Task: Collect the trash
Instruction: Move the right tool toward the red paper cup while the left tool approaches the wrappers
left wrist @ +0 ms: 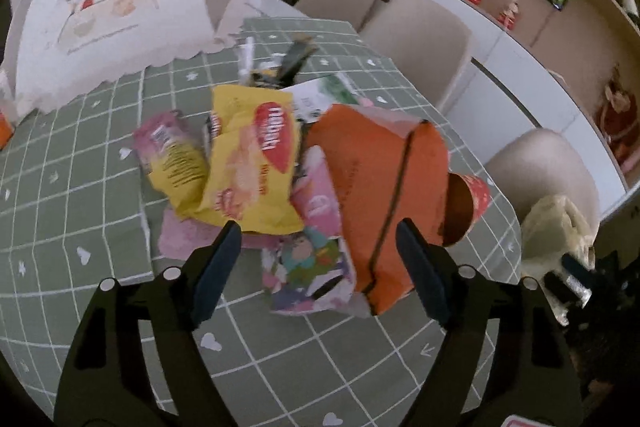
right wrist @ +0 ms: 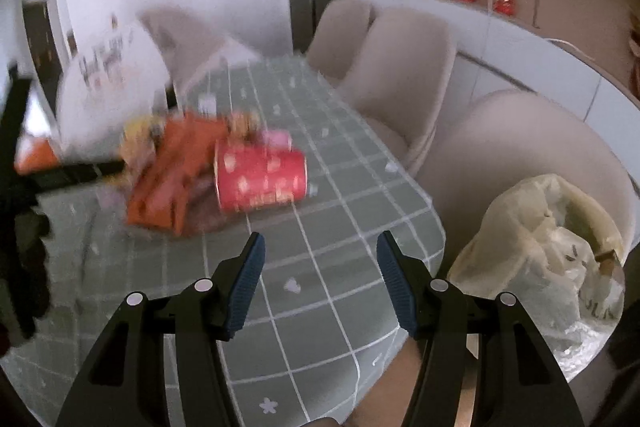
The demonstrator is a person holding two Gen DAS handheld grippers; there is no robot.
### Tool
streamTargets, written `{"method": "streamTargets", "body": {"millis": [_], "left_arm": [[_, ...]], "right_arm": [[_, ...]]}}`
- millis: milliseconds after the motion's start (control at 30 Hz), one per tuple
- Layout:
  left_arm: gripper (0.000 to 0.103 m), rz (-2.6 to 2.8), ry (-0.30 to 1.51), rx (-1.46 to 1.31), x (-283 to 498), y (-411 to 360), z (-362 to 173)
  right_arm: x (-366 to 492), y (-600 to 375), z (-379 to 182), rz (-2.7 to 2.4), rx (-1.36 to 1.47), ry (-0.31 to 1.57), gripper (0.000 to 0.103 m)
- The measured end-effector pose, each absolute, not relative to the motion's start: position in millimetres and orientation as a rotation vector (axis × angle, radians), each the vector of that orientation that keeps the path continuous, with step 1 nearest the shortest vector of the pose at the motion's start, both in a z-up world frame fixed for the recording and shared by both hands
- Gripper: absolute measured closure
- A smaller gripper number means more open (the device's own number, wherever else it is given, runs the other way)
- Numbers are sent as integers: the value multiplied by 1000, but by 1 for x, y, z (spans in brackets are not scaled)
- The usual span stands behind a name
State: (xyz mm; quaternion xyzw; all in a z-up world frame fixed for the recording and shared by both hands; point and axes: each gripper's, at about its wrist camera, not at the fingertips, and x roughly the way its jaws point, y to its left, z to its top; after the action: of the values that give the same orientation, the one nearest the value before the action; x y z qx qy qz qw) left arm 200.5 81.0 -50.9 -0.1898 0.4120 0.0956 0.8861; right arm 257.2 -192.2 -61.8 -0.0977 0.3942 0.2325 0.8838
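Observation:
A heap of trash lies on the green checked tablecloth (left wrist: 100,227): a yellow snack bag (left wrist: 256,163), a pink-and-yellow wrapper (left wrist: 172,155), an orange bag (left wrist: 380,195) and a cartoon-printed wrapper (left wrist: 308,267). A red paper cup (right wrist: 260,179) lies on its side at the heap's right end. My left gripper (left wrist: 319,229) is open, its fingertips reaching either side of the heap's near edge, and the pads are not pressing on anything. My right gripper (right wrist: 320,239) is open over bare cloth, short of the cup, with nothing between its fingers.
A pale plastic bag (right wrist: 548,247) sits open on a beige chair (right wrist: 500,155) past the table's right edge. A white food cover (left wrist: 112,7) with a cartoon print stands at the back left. More beige chairs (left wrist: 420,39) line the far side, before a white counter (left wrist: 520,67).

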Motion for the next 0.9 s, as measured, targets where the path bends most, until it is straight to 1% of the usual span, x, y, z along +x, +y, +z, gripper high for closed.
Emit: {"method": "streamTargets", "body": {"millis": [233,367,533,600,800,900], "left_arm": [[27,227,836,-408,198,95,-47],[27,240,821,-370,197,99,-44],[27,255,805,-418,188,112,-44],[27,262,803,-428,184,117,-45],[27,264,810,-447,179,121,-51],[27,255,819,-459,182,121,-56]], "right_arm": [[262,-145,-60,577,-194,780,48],[268,-117,-58,579,-228,737,48],[280,-93,-62,569,-327,665,48],[285,-99,-63,556,-329,680,48],[288,-164,-75,496,-186,797,48],[284,-180,-73,519,-99,788,48]]}}
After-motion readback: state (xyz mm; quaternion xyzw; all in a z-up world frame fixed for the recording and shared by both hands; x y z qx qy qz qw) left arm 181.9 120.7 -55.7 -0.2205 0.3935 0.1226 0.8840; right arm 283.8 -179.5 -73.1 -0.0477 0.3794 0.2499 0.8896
